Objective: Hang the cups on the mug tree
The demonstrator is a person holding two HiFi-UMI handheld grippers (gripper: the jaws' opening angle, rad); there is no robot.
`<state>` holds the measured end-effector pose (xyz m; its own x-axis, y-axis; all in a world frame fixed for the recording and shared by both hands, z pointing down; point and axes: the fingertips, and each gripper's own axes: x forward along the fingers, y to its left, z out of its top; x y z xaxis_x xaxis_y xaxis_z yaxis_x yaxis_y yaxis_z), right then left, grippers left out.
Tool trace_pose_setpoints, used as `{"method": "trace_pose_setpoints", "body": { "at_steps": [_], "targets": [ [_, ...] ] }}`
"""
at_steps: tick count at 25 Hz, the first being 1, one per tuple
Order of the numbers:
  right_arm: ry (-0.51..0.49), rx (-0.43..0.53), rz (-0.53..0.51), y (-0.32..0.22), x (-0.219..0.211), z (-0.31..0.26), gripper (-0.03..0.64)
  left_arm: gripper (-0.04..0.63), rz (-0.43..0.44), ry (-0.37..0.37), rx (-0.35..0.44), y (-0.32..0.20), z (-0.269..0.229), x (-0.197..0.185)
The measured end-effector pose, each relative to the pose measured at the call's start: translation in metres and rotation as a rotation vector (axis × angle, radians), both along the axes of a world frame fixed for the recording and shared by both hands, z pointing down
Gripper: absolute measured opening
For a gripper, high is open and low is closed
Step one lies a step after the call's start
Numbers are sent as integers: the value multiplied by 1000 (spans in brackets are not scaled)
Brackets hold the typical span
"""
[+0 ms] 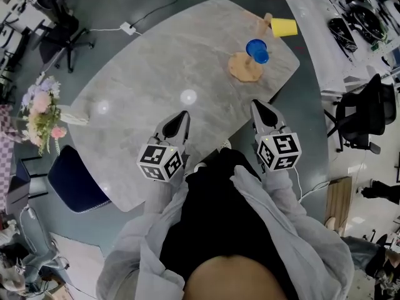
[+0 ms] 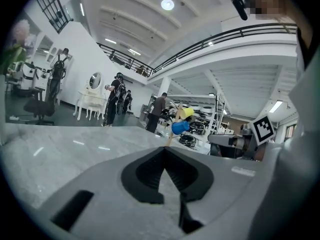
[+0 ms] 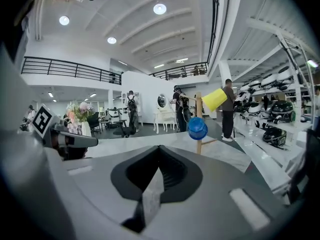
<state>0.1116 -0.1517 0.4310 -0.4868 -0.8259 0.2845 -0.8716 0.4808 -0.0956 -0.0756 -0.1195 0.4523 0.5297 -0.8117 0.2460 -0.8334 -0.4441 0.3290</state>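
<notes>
At the near edge of the marble bench we hold the left tool and the right tool, each pressed together and empty. Beyond them, the blue cup and the yellow cup hang on the mug tree. Any withdrawal should pass wide of it.

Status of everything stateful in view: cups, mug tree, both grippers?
mug tree: upright, both cups on it
yellow cup: hanging on upper peg
blue cup: hanging on lower peg
left gripper: shut, empty
right gripper: shut, empty
</notes>
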Motion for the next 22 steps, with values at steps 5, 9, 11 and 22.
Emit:
{"method": "trace_pose_setpoints", "body": {
  "at_steps": [5, 9, 11, 22],
  "targets": [
    [10, 3, 3, -3, 0, -1, 12, 0, -6, 0, 3, -4, -1, -2],
    [5, 0, 6, -4, 3, 1, 12, 0, -3, 2, 0, -6, 0, 1],
    [2, -1, 11, -5, 6, 1, 12, 0, 1, 3, -1, -7, -1, 4],
    [-13, -3, 37, -8, 14, 2, 12, 0, 26, 1, -7, -12, 1, 13]
  ]
}}
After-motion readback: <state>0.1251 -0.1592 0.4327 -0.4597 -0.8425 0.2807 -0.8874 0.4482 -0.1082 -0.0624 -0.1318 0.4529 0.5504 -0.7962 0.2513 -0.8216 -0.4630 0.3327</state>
